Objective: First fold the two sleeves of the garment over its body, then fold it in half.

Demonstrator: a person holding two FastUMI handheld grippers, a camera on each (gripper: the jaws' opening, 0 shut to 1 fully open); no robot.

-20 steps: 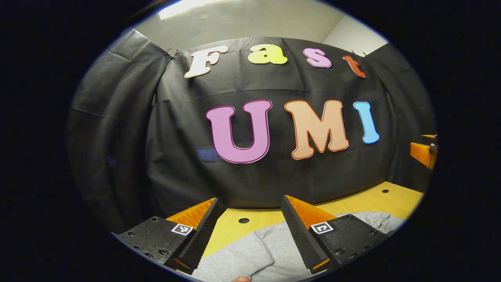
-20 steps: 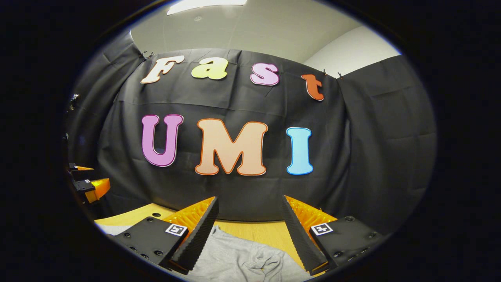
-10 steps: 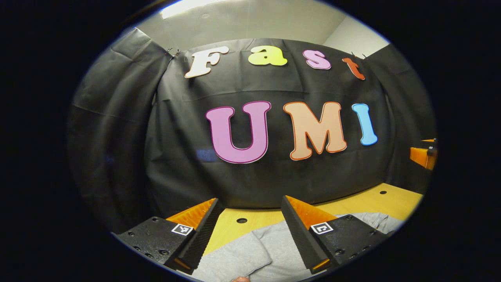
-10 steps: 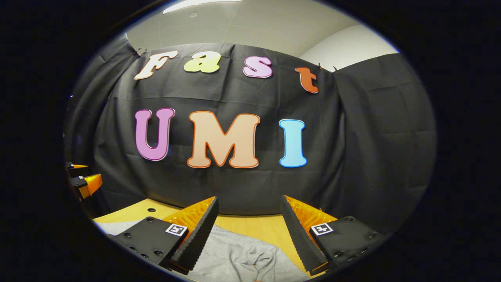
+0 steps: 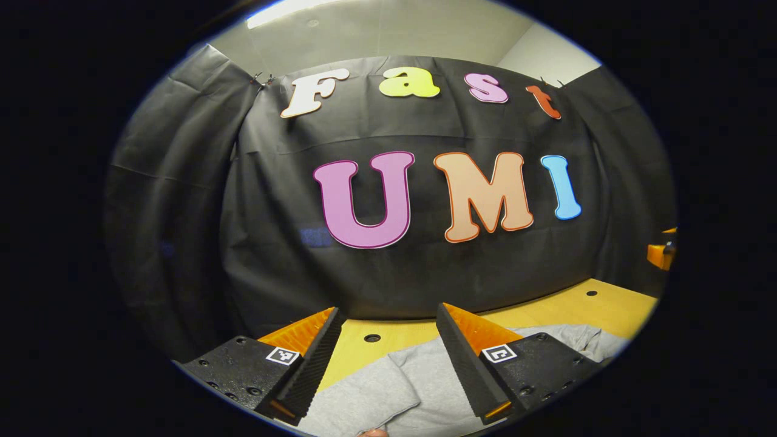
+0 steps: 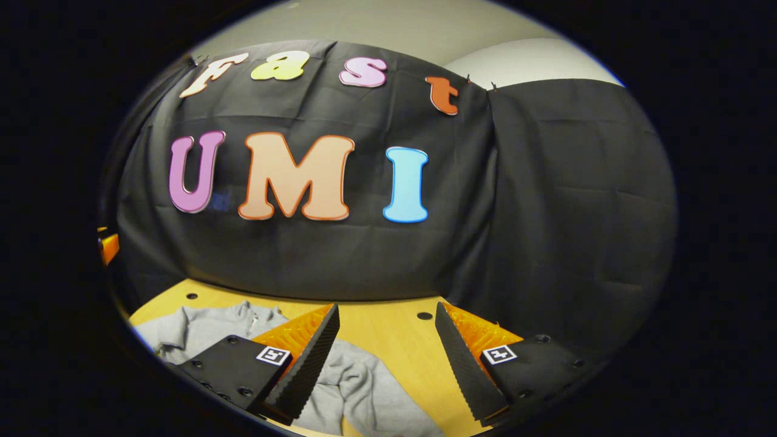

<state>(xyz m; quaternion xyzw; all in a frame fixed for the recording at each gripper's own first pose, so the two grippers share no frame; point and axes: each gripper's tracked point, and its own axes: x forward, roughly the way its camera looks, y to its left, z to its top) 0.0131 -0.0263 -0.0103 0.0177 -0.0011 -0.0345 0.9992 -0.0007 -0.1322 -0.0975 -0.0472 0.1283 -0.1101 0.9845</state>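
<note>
Garment (image 5: pixel 419 388): grey, lying rumpled on the wooden tabletop (image 5: pixel 607 306), collar end toward the booth wall. Left hand-held gripper (image 5: pixel 387 364) hangs over the cloth, jaws spread, grasping nothing. Right hand-held gripper (image 6: pixel 386 364) likewise released, above a crumpled sleeve (image 6: pixel 364 388) and bare tabletop beside it.

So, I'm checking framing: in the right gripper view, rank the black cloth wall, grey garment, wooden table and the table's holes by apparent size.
Largest to smallest as seen:
1. black cloth wall
2. grey garment and wooden table, too alike to rank; the gripper hides part of both
3. holes, smallest by far
</note>
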